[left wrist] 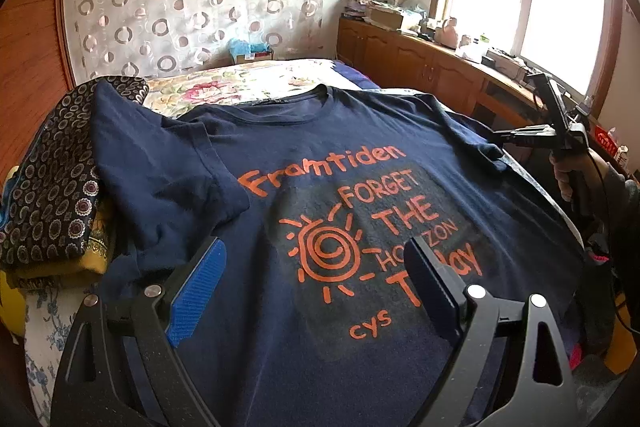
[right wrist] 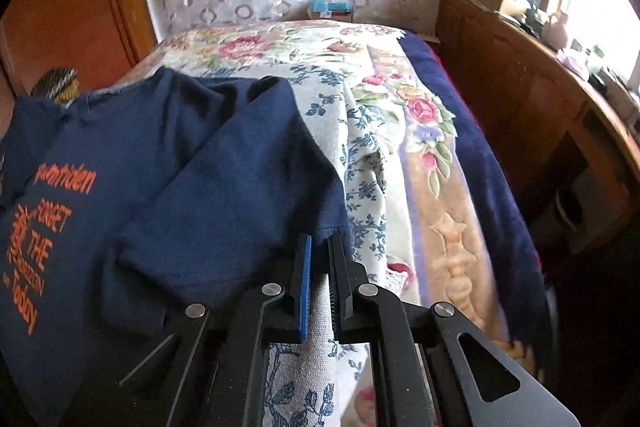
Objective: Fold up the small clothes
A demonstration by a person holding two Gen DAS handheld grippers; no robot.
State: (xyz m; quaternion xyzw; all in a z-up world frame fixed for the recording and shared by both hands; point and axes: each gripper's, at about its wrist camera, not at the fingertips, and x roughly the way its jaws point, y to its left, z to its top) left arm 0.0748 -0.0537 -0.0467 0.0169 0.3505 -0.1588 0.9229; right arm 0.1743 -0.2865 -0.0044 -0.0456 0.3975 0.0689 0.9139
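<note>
- One navy cotton T-shirt (left wrist: 304, 155) with orange print, spread flat on floral bed (right wrist: 384, 131).
- Left claw (left wrist: 316, 275): wide open above shirt's front.
- Right claw (right wrist: 320, 247): clamped on sleeve hem.

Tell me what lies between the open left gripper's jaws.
Only the navy T-shirt, its orange print showing in the gap of the left gripper; the left wrist view shows this.

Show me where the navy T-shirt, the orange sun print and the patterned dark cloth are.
navy T-shirt (left wrist: 312, 131), left wrist view, on the chest below the collar.
orange sun print (left wrist: 329, 247), left wrist view, on the spiral centre.
patterned dark cloth (left wrist: 48, 195), left wrist view, on its top face.
</note>
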